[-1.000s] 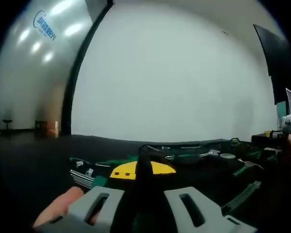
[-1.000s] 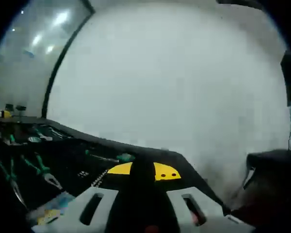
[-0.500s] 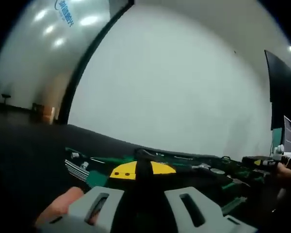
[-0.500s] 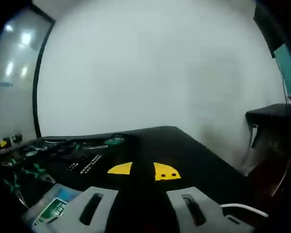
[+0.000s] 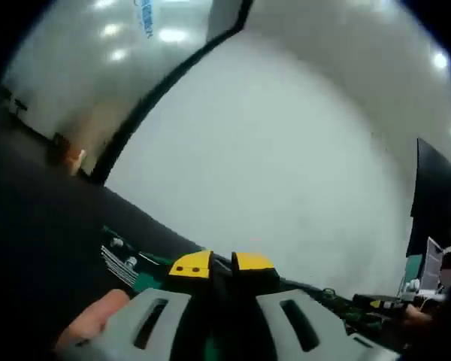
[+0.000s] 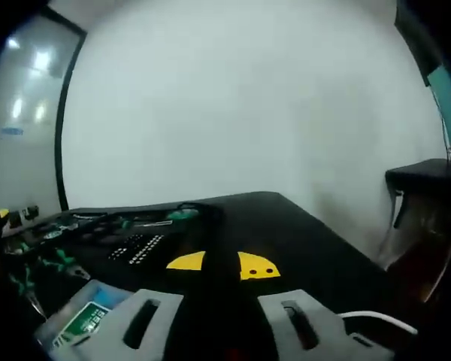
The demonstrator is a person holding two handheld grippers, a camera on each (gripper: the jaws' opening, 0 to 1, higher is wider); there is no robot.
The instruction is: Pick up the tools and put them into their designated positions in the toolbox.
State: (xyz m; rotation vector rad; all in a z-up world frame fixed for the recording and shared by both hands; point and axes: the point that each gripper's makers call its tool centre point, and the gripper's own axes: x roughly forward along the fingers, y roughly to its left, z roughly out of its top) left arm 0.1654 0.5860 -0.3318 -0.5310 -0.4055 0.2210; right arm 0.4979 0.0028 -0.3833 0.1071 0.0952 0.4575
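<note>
In the left gripper view my left gripper has its yellow-tipped jaws together, and I see nothing between them. Just past the tips lies the black toolbox with a row of silver bits and green-handled tools stretching right. In the right gripper view my right gripper is likewise shut over the black table top. The toolbox lies to its left, holding green-handled pliers, a row of sockets and a green-handled tool.
A fingertip rests by the left gripper's base. A flat packet with a blue and green label lies at the lower left of the right gripper view, and a white cable at the lower right. A black side table stands far right.
The left gripper view has tilted, so the toolbox sits lower and slanted in it. The right gripper view swung right a second ago and has since held nearly still. Both grippers stay shut.
</note>
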